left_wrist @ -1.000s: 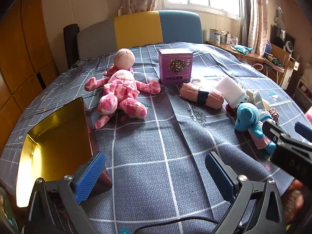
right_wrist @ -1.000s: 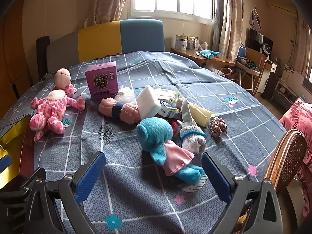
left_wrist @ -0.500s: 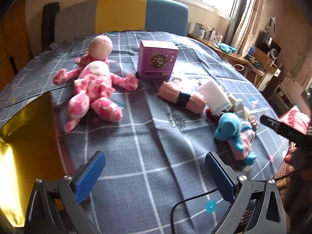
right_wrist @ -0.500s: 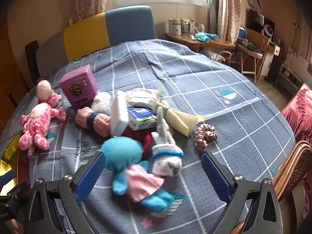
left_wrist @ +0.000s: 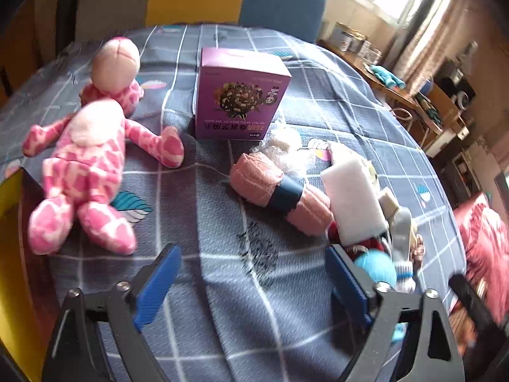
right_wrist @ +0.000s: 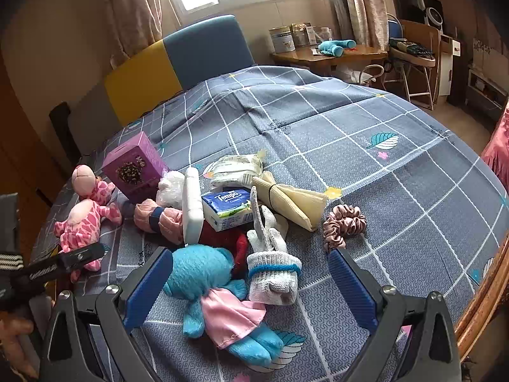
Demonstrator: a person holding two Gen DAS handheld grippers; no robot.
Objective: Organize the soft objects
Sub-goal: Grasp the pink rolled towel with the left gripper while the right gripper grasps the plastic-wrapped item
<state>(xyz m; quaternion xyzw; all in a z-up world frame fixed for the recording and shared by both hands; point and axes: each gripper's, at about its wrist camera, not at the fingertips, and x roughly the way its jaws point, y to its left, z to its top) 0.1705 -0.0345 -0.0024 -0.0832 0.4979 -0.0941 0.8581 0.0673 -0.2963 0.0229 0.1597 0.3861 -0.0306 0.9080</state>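
A bed covered in a grey-blue checked bedspread (right_wrist: 366, 133) is seen through 2 fisheye cameras, each looking forward along a pair of blue-padded tongs. In the right wrist view, the right gripper (right_wrist: 251, 283) is spread wide with nothing pressed between its pads; framed between them lies a blue plush toy (right_wrist: 203, 280) in a pink dress, its head toward 11 o'clock and its feet toward 5 o'clock, so its long axis runs diagonally across the gap. A grey knitted sock toy (right_wrist: 273, 273) is touching it on the 3 o'clock side. Beyond, toward 12 o'clock, a pile is gathered: a tissue packet (right_wrist: 227, 207), a white sponge block (right_wrist: 193, 203), a pink rolled towel (right_wrist: 159, 219) with a dark band, and a pink scrunchie (right_wrist: 343, 222) off at 2 o'clock. In the left wrist view, the left gripper (left_wrist: 254, 283) is closing, yet only bare bedspread is seen between its pads. A pink spotted doll (left_wrist: 82, 172) lies at its 10 o'clock, long axis running from 12 to 6, and a purple box (left_wrist: 238, 98) stands at 12 o'clock. The rolled towel lies at its 1 o'clock, tilted from 10 to 4. The right gripper is judged nearer to the blue plush toy, and a grasp across its diagonal body would likely call for a roll of the wrist.
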